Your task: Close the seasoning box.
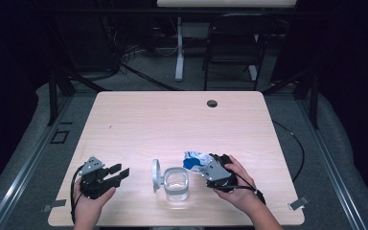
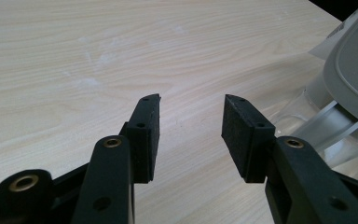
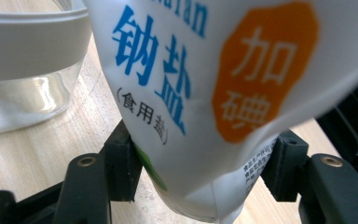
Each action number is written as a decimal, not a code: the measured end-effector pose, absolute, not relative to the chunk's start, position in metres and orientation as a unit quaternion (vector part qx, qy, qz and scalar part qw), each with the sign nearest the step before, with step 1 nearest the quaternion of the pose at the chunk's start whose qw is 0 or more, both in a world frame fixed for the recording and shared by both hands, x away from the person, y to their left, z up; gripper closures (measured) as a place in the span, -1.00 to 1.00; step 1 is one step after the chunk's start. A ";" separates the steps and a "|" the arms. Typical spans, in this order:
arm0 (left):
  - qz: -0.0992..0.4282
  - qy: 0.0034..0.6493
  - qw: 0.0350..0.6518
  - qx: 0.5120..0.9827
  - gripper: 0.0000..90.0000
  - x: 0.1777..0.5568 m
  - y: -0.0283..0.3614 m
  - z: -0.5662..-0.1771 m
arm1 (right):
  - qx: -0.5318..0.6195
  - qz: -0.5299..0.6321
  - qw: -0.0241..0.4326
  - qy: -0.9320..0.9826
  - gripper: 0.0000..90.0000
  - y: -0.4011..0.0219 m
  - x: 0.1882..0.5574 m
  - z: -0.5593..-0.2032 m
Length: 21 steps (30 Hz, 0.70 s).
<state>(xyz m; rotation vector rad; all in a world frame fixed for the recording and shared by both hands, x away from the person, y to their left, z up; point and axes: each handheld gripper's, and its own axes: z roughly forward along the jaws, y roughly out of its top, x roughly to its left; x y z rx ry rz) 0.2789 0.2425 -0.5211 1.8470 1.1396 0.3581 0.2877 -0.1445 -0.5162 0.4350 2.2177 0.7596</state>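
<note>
Salt bag [image 3: 205, 93] is sitting clamped between my right gripper's [image 1: 210, 168] pads, raised just beside the glass jar [image 1: 176, 183] so I am lining it up to pour, while my left gripper [image 1: 120, 173] is waiting nearby, jaws apart and empty.

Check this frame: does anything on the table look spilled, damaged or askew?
No spill or damage shows. The jar's lid stands on edge against the glass jar instead of lying flat, and the salt bag hangs crumpled between the right tongs.
</note>
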 end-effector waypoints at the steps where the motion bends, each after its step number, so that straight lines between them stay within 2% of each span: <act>1: 0.145 0.462 0.454 0.748 0.27 0.279 0.243 -0.521 | 0.165 0.296 0.369 0.865 -0.12 -0.144 0.288 -0.516; 8: 0.144 0.463 0.453 0.748 0.27 0.279 0.243 -0.521 | 0.139 0.266 0.387 0.872 -0.11 -0.137 0.285 -0.516; 21: 0.143 0.464 0.453 0.748 0.27 0.280 0.243 -0.522 | 0.102 0.224 0.395 0.885 -0.11 -0.132 0.281 -0.518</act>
